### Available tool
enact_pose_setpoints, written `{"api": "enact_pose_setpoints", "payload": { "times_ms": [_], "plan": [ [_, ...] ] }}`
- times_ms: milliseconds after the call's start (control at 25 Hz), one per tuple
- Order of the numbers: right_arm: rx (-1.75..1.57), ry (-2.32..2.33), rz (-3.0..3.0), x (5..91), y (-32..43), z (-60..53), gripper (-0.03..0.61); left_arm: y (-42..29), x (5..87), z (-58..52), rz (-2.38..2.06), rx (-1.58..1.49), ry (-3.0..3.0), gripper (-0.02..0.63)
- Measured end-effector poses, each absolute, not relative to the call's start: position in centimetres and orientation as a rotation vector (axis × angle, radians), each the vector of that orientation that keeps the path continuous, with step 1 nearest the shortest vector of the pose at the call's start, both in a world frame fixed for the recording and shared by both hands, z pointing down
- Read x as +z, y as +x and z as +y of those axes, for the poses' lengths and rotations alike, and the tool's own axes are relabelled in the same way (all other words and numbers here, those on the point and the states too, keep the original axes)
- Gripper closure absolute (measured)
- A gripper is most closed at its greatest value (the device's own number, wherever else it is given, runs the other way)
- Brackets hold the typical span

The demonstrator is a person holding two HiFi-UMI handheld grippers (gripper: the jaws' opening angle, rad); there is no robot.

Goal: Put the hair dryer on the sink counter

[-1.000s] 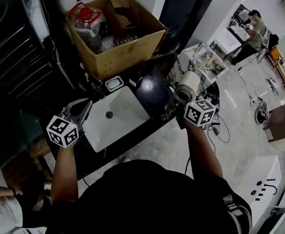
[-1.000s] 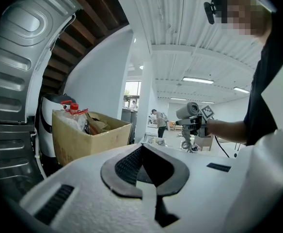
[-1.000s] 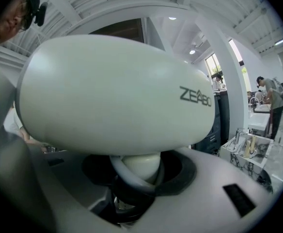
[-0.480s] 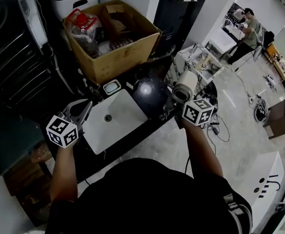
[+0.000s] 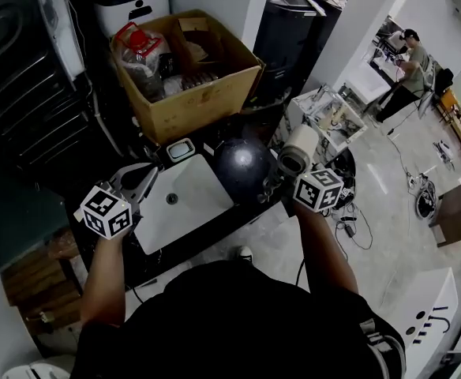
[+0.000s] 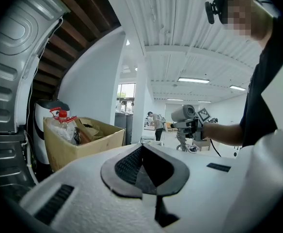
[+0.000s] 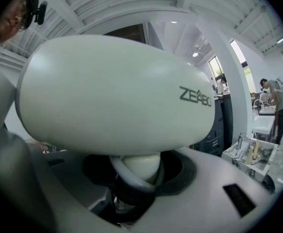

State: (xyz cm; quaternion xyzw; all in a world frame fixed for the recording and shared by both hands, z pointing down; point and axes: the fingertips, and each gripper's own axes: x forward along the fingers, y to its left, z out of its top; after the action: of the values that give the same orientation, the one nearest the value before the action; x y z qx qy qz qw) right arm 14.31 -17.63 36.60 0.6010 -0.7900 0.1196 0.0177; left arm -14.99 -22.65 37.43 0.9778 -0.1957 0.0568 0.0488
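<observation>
The pale grey hair dryer (image 5: 297, 150) hangs over the right end of the black sink counter (image 5: 215, 223), its barrel pointing up and away. My right gripper (image 5: 282, 176) is shut on its handle; in the right gripper view the barrel (image 7: 112, 96) fills the picture above the jaws (image 7: 137, 171). My left gripper (image 5: 140, 178) hovers at the left edge of the white basin (image 5: 179, 204), its pads (image 6: 127, 166) together with nothing between them. The left gripper view shows the hair dryer (image 6: 183, 113) off to the right.
A black ball-shaped object (image 5: 242, 164) stands on the counter right of the basin. Behind it sits a cardboard box (image 5: 191, 69) holding a plastic bottle (image 5: 140, 42). A small screened device (image 5: 181, 148) lies behind the basin. Cables (image 5: 349, 212) lie on the floor; a person (image 5: 408, 61) stands far off.
Both hands have drifted a little forward and upward over the counter. The hair dryer stays in the right gripper, still above the counter's right end.
</observation>
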Motion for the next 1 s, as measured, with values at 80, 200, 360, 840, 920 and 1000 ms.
{"api": "enact_pose_setpoints", "payload": {
  "times_ms": [80, 200, 360, 840, 920, 1000],
  "plan": [
    [0.363, 1.848, -2.470, 36.2, 15.7, -17.8, 0.393, -13.4, 36.7, -22.3, -0.603, 0.131, 2.969, 0.598],
    [0.351, 1.820, -2.488, 35.7, 17.8, -18.4, 0.393, -11.1, 36.0, -21.7, -0.612, 0.092, 2.954, 0.599],
    [0.347, 1.775, -2.507, 35.5, 20.8, -19.7, 0.393, -8.4, 35.5, -22.2, -0.691, 0.073, 2.954, 0.598],
    [0.332, 1.660, -2.557, 34.9, 25.6, -23.5, 0.393, -4.0, 35.2, -23.5, -0.830, 0.023, 2.909, 0.598],
    [0.332, 1.643, -2.566, 35.1, 25.7, -24.0, 0.393, -3.8, 35.3, -23.7, -0.848, 0.024, 2.903, 0.598],
    [0.333, 1.625, -2.573, 35.3, 25.9, -24.4, 0.393, -3.7, 35.4, -23.9, -0.866, 0.024, 2.896, 0.598]
  ]
}}
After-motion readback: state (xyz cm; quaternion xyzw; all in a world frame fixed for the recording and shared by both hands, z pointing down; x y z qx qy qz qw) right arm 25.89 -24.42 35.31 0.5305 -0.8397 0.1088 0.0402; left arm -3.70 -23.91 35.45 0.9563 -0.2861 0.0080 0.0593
